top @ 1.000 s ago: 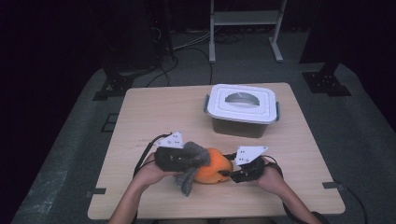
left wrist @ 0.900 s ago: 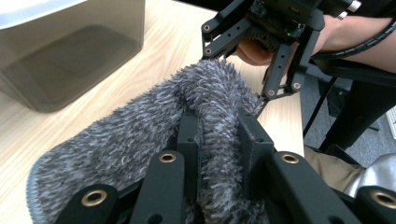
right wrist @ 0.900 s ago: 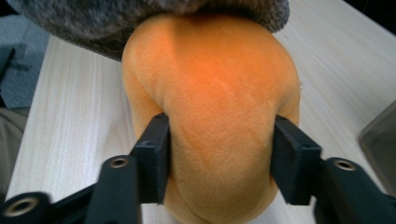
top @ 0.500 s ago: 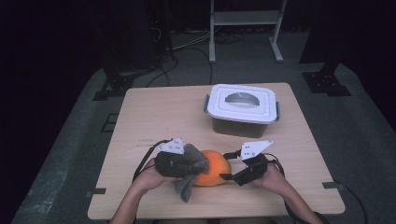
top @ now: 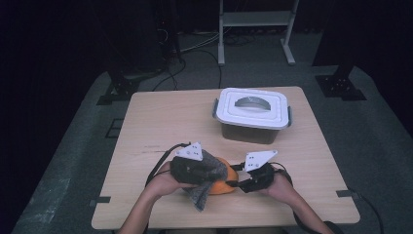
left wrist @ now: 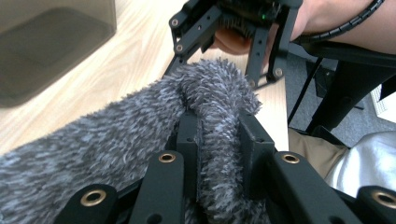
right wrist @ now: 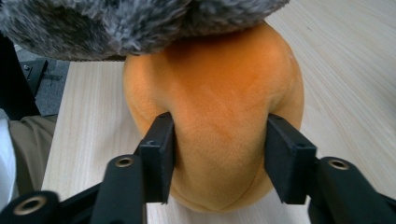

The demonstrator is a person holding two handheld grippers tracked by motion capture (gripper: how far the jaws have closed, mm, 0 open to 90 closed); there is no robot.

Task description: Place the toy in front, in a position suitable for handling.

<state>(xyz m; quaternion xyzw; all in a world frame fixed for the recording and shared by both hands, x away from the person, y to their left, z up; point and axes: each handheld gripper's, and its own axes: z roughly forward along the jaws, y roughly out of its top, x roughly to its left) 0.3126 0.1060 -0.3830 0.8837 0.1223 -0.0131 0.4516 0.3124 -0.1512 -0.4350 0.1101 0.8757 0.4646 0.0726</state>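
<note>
My left gripper clamped on grey cloth. My right gripper just closing, pads against orange toy. Cloth draped over toy; wiping unfinished, lidded bin beyond untouched.

Fuzzy cloth draped over plush ball at table's near edge; lidded bin behind, right.

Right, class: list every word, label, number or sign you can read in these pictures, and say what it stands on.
None can be read.
White-lidded grey plastic box: no label visible.
Pale wooden table: faint dark marks, too small to read.
Orange plush toy and grey fuzzy cloth: no text.
</note>
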